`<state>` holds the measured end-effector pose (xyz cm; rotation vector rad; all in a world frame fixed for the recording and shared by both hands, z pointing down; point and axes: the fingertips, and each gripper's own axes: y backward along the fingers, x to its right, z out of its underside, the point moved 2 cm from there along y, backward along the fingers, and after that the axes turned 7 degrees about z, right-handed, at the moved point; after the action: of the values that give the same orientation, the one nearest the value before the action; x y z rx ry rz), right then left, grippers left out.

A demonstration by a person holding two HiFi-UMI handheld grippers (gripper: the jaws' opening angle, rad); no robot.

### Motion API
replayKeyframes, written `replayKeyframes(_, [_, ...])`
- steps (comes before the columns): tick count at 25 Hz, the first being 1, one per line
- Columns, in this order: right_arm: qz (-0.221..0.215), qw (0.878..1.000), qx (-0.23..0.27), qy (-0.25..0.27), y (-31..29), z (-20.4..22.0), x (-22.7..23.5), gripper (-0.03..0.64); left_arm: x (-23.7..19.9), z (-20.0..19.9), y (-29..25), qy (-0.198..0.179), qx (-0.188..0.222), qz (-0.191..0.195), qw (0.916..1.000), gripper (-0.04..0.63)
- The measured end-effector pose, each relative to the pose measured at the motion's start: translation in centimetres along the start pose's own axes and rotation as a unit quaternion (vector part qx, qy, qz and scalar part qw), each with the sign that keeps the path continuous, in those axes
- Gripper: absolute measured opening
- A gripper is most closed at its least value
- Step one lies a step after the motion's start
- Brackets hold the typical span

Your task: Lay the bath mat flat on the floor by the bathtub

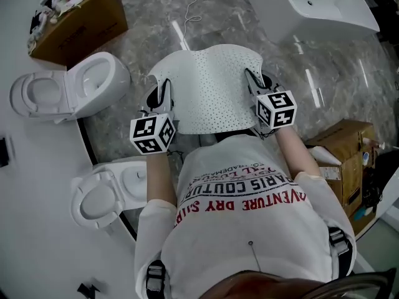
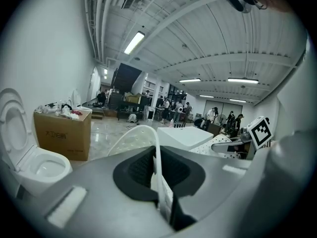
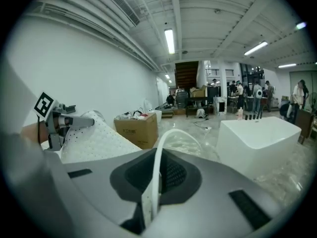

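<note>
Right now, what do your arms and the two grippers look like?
The left gripper and the right gripper each have a grey and black body with black ribbed pads inside the jaws. Each carries a white cube printed with black square markers. The person wears a white short-sleeved T-shirt with red and black lettering, and the forearms are bare.

Ahead: open marble floor (image 1: pixel 324 86) between me and the bathtub (image 1: pixel 312 8).
Left: toilet (image 1: pixel 68 89) near my left hand-held gripper (image 1: pixel 163 93); second toilet (image 1: pixel 109 192) beside my elbow.
Far left: cardboard box (image 1: pixel 78 17).
Right: second box (image 1: pixel 349 161) near my arm.
Floor ahead: thin cable (image 1: pixel 190 14).
Below: the bath mat (image 1: pixel 212 89) hides the floor.
</note>
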<state>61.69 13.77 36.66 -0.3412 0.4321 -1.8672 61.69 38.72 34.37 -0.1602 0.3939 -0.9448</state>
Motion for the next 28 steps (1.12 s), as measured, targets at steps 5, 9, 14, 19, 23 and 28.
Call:
replayKeyframes(5, [-0.035, 0.999, -0.014, -0.004, -7.9, -2.6, 2.3, 0.017, -4.2, -2.4, -6.4, 0.017, -0.017, -0.019, 0.9995, 0.02])
replayKeyframes(9, [-0.055, 0.998, -0.019, -0.013, -14.2, -6.2, 5.9, 0.017, -7.4, -5.6, -13.1, 0.024, -0.019, -0.023, 0.9993, 0.02])
replayKeyframes(14, [-0.042, 0.999, -0.004, -0.015, -20.2, -10.6, 11.1, 0.017, -10.6, -10.6, -20.5, 0.008, -0.012, -0.022, 0.9997, 0.02])
replayKeyframes(19, [-0.008, 1.0, 0.003, -0.028, -24.5, -13.8, 15.9, 0.017, -12.7, -14.8, -27.6, -0.012, -0.013, -0.01, 0.9998, 0.02])
replayKeyframes(23, [0.016, 0.999, 0.003, -0.041, -27.9, -15.3, 19.6, 0.017, -13.9, -16.9, -34.1, -0.017, -0.024, 0.019, 0.9994, 0.02])
replayKeyframes(28, [0.079, 0.995, -0.021, -0.061, -32.8, -16.3, 24.5, 0.017, -15.2, -19.4, -44.0, -0.044, -0.048, 0.086, 0.9941, 0.02])
